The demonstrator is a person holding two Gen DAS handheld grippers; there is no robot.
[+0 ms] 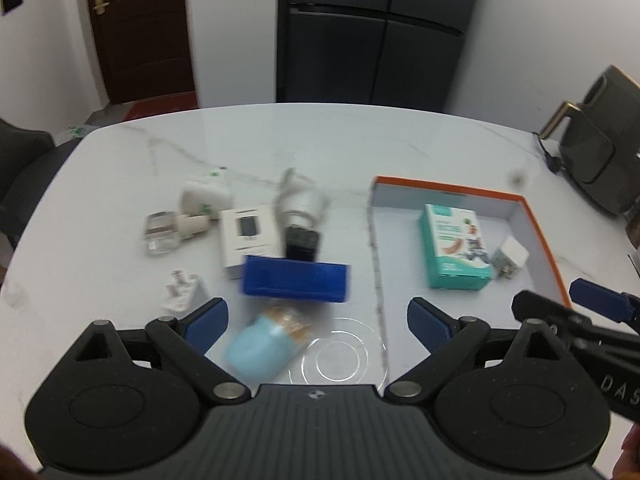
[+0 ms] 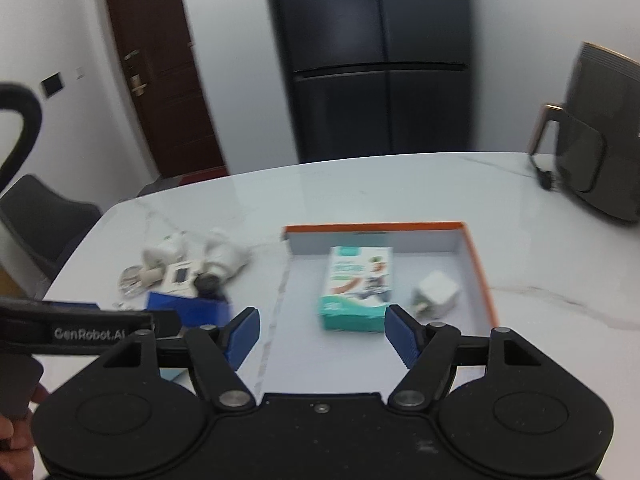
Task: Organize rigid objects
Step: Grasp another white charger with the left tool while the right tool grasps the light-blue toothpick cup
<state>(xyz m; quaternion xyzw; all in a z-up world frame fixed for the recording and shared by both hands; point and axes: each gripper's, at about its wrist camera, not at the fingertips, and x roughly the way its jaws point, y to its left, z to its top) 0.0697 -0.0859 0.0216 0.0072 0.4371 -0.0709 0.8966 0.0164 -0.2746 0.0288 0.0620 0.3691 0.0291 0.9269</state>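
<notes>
An orange-rimmed box lid (image 1: 452, 186) (image 2: 376, 227) lies on the white table and holds a teal carton (image 1: 454, 248) (image 2: 356, 290) and a white plug adapter (image 1: 510, 260) (image 2: 436, 292). Left of it lie a blue box (image 1: 296, 280) (image 2: 188, 306), a light-blue cylinder (image 1: 260, 344), a white box with a dark picture (image 1: 248, 236), a black item (image 1: 302, 244), white plugs (image 1: 182, 290) and a clear case (image 1: 160, 232). My left gripper (image 1: 318, 324) is open and empty above the cylinder. My right gripper (image 2: 322, 338) is open and empty above the tray's near edge.
A clear round lid (image 1: 340, 358) lies beside the cylinder. A dark air fryer (image 1: 600, 140) (image 2: 600, 160) stands at the table's right with its cord. A black fridge (image 1: 372, 32) and a brown door (image 1: 136, 28) are behind. A dark chair (image 2: 44, 220) stands at the left.
</notes>
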